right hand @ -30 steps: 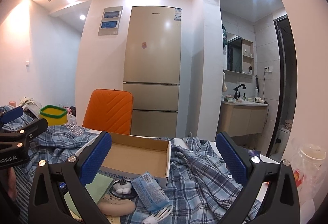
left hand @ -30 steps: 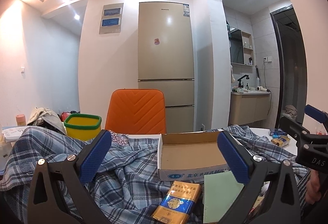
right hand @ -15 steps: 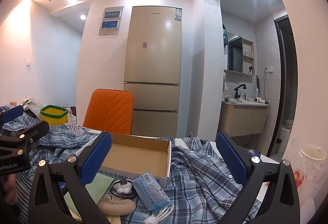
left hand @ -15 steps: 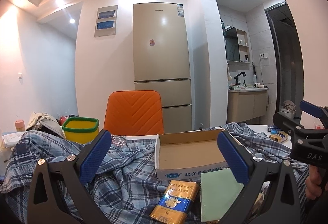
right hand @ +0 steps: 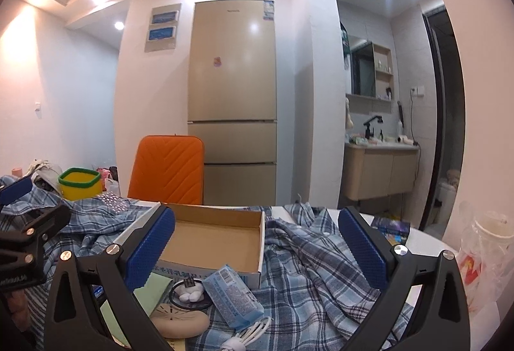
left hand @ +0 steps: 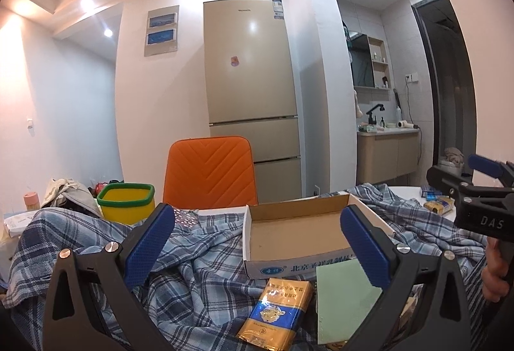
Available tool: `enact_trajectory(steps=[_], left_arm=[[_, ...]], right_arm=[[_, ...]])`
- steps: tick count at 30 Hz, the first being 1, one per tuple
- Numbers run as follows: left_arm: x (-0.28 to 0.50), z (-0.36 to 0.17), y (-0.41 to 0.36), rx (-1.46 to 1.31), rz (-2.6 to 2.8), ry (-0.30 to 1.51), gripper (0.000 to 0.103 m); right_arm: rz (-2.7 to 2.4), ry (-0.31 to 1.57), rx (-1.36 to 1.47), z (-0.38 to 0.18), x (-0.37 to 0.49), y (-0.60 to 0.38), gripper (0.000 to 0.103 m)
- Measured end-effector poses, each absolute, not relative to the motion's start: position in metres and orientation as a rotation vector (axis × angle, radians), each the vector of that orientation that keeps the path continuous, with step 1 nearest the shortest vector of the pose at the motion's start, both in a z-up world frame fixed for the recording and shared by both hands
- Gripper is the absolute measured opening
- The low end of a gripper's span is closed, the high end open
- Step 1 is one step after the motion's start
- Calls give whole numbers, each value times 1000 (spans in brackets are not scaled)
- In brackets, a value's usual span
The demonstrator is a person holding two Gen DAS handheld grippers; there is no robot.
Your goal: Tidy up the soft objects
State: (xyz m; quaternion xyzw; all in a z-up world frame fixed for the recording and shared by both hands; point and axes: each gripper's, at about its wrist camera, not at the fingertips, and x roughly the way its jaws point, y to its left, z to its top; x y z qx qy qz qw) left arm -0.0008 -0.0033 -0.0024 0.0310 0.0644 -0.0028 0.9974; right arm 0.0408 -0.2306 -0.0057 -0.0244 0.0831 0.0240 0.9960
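A blue plaid shirt point(left hand: 199, 274) lies crumpled across the table; it also shows in the right wrist view point(right hand: 308, 267). An open, empty cardboard box point(left hand: 298, 232) sits on it, seen in the right wrist view too point(right hand: 212, 238). My left gripper point(left hand: 257, 251) is open and empty above the shirt, in front of the box. My right gripper point(right hand: 257, 251) is open and empty above the shirt, to the right of the box; it shows at the right edge of the left wrist view point(left hand: 482, 203).
A gold and blue cigarette pack point(left hand: 276, 312) and a green sheet point(left hand: 347, 302) lie before the box. A tissue pack point(right hand: 234, 296), white cable point(right hand: 247, 335) and beige pad point(right hand: 180, 322) lie nearby. An orange chair point(left hand: 208, 171), yellow bin point(left hand: 127, 201) and plastic bag point(right hand: 482, 257) surround the table.
Both grippers stay open. The left view has drifted slightly left and up; the box sits a little further right and lower in it. The right view is almost the same.
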Motion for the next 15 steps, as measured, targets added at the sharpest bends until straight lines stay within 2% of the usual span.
enact_trajectory(steps=[15], left_arm=[[2,-3,1,51,-4,143,103]], right_arm=[[63,220,-28,-10,52,-232,103]])
